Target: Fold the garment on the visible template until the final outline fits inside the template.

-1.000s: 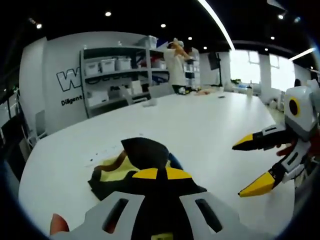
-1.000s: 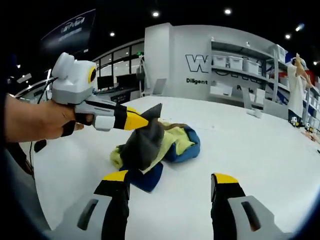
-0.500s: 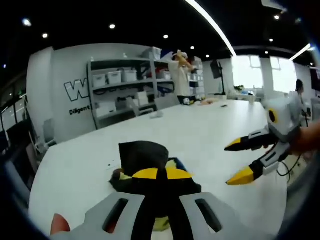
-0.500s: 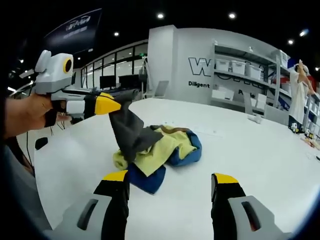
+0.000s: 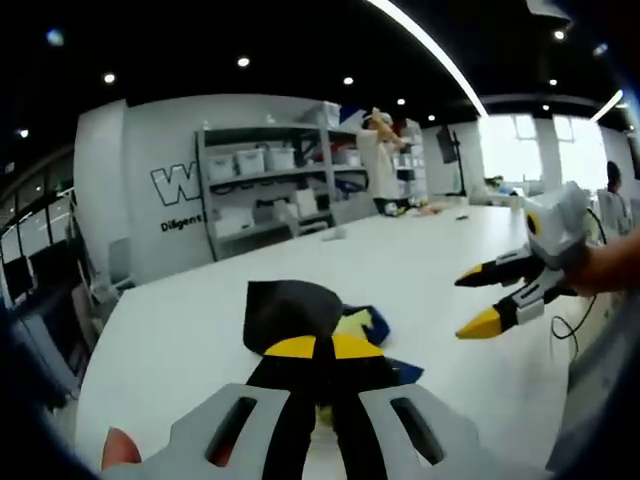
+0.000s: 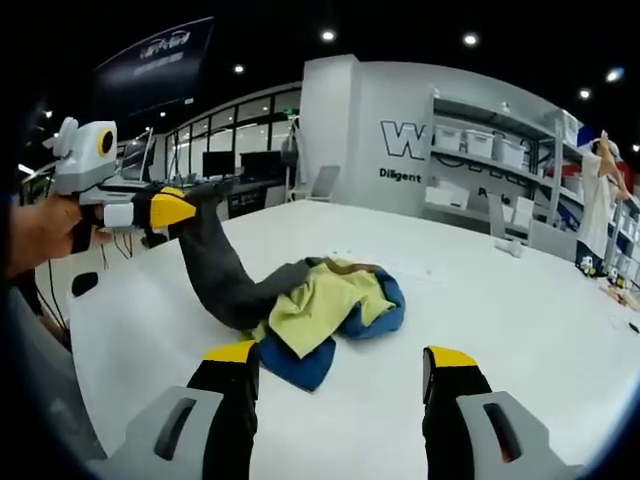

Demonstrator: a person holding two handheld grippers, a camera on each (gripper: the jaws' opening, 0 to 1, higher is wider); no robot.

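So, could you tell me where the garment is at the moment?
In the right gripper view the garment lies crumpled on the white table, centre-left, with its dark sleeve pulled up leftwards by the left tongs.

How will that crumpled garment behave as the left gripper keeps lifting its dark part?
Probably floppy: the dark part sags from the left gripper to the heap. Likely light, since one pinch lifts it. The garment may drag across the smooth table rather than unfold.

Grey slotted left claw point(image 5: 316, 347) with yellow-capped black tips.
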